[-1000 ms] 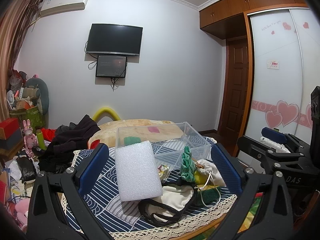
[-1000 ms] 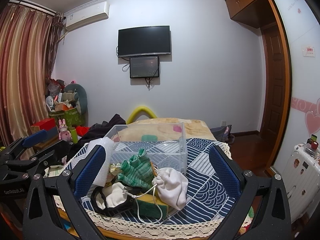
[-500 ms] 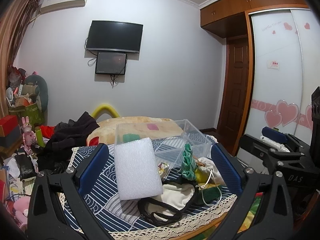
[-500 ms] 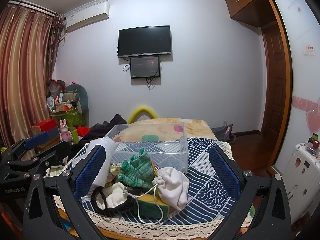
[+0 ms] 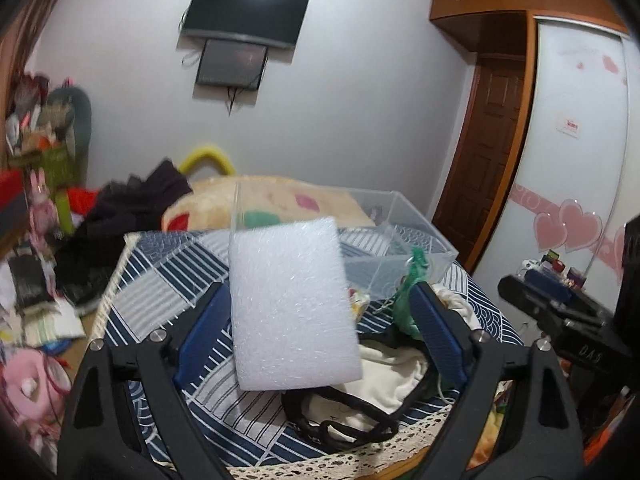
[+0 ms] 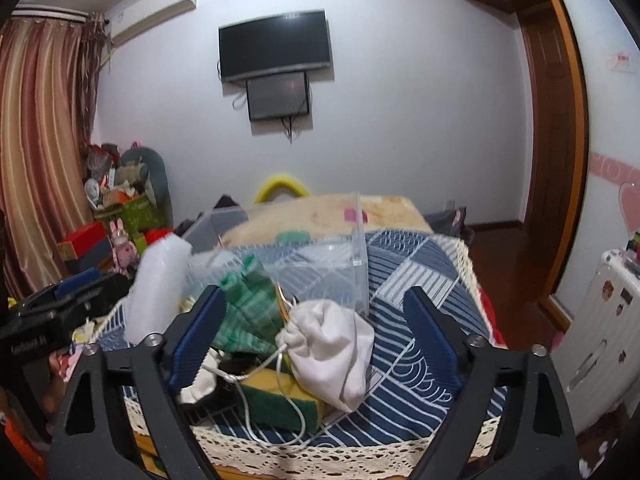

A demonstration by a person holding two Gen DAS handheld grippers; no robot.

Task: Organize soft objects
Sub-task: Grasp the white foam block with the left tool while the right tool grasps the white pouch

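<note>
Bedroom background: grey wall with a TV [image 5: 245,11] and a smaller screen [image 5: 231,67] mounted under it, wooden door [image 5: 486,152] at right, striped curtain [image 6: 38,152] at left in the right wrist view. Work surface is a counter covered with a blue-and-white patterned cloth [image 5: 160,280] with a lace edge.

Soft objects sit in a pile at the near edge of the counter:
- white foam sheet [image 5: 290,308], standing up tilted, leaning against the clear plastic bin [image 5: 400,240]
- green knitted cloth [image 6: 248,312], just in front of the bin
- white drawstring pouch [image 6: 336,352], lying partly over a yellow-green sponge [image 6: 280,400], cord trailing over the sponge
- cream bag with black straps [image 5: 360,400], below the foam sheet

Bin is behind the pile, towards the far side of the counter. Whether it holds anything I cannot tell through the clear walls.

Left gripper [image 5: 320,340]: jaws wide, nothing between the pads; the foam sheet and cream bag appear between them in view but no contact is visible. Right gripper [image 6: 312,344]: jaws wide, framing the pouch and the green cloth, not touching either as far as I can tell.

Each gripper shows in the other's camera at the frame edge. White suitcase [image 6: 600,340] stands on the floor at right.
</note>
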